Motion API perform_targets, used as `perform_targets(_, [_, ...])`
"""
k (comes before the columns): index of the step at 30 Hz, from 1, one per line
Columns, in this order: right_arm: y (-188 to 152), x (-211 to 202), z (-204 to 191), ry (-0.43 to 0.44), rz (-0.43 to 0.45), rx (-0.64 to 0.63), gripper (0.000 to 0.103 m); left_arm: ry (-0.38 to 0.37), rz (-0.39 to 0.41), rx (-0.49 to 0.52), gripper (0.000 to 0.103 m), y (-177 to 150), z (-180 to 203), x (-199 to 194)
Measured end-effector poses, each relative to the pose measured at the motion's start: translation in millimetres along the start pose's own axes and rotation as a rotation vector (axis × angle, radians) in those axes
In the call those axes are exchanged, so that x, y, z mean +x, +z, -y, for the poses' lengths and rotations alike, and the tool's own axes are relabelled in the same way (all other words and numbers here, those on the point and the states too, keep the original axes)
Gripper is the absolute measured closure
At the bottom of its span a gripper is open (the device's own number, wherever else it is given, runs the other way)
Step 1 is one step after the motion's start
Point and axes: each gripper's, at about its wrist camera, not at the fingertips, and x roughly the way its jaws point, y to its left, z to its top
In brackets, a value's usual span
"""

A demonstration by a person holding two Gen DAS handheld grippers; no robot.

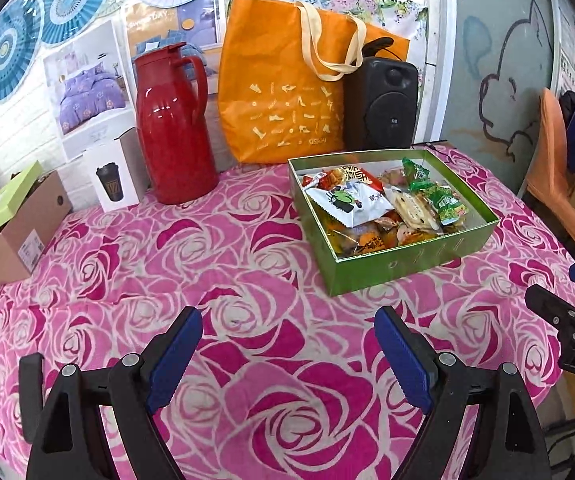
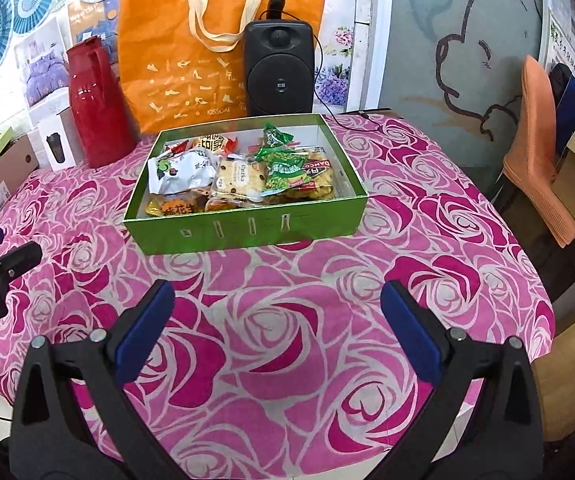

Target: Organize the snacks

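Right now both claws hang over a table spread with a pink rose-patterned cloth, and neither holds anything. Seen from its own camera, the left gripper stands wide, its blue-padded fingers well apart with only bare cloth between them. The right gripper is likewise spread wide and empty above the cloth; its tip also pokes into the left camera's view at about 3 o'clock. The green box sits open on the table, ahead of the right gripper at 12 o'clock and ahead of the left gripper toward 1 o'clock, well apart from both. Inside it lie the snacks, a loose heap of wrapped packets: a white pouch on the left side, a pale cracker pack near the middle, and a green wrapper standing up toward the right. Behind the box, at 12 o'clock in the right view, stands a black speaker, with an orange tote bag just beside it toward 11 o'clock and a red thermos jug further round at 10 o'clock. Next to the jug is a white carton printed with a dark cup, and a brown cardboard box sits at the table's left edge, about 9 o'clock in the left view.
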Motion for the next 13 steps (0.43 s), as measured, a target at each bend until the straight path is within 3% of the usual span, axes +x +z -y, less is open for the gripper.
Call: perform_targets(13, [-4.5,10.8,-18.5,0.004,-0.026,-0.025,0.001,0.003,-0.001,-0.017,0.013,-4.6,-9.2,-2.1])
